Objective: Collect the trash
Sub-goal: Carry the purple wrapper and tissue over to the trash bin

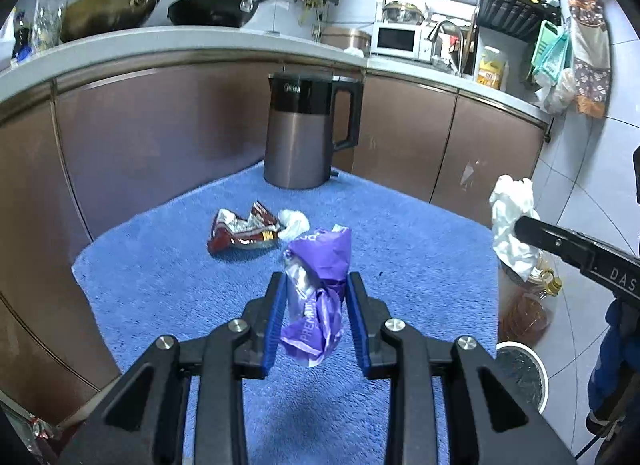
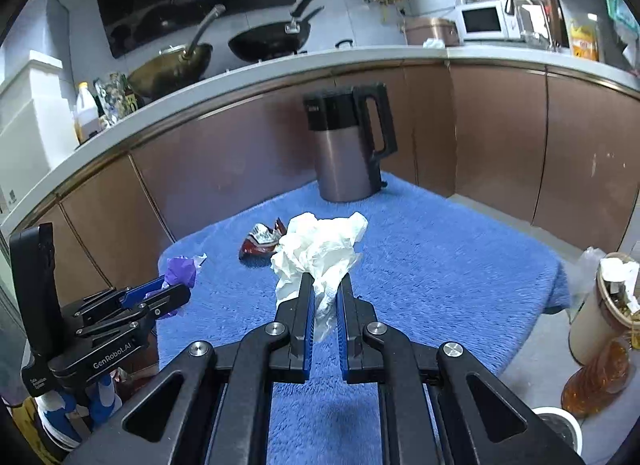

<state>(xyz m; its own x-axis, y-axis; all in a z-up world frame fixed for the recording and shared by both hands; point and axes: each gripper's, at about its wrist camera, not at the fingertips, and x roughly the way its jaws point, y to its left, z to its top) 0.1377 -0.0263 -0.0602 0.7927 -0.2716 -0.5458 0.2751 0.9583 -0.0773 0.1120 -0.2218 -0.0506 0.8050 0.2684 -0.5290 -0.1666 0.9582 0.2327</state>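
Note:
My left gripper (image 1: 316, 285) is shut on a crumpled purple wrapper (image 1: 320, 265) and holds it above the blue mat (image 1: 420, 265); it also shows in the right wrist view (image 2: 160, 289), with the purple wrapper (image 2: 180, 269). My right gripper (image 2: 325, 285) is shut on a crumpled white tissue (image 2: 320, 249) held above the mat (image 2: 440, 265); the tissue also shows at the right of the left wrist view (image 1: 510, 217). A red snack wrapper (image 1: 244, 231) (image 2: 260, 243) and a small white wad (image 1: 294, 221) lie on the mat.
A dark electric kettle (image 1: 304, 129) (image 2: 352, 145) stands at the mat's far corner. A paper cup stuffed with trash (image 2: 600, 305) and an oil bottle (image 2: 596, 381) stand on the floor at right, beside a white round bin rim (image 1: 524, 369). Brown cabinets lie behind.

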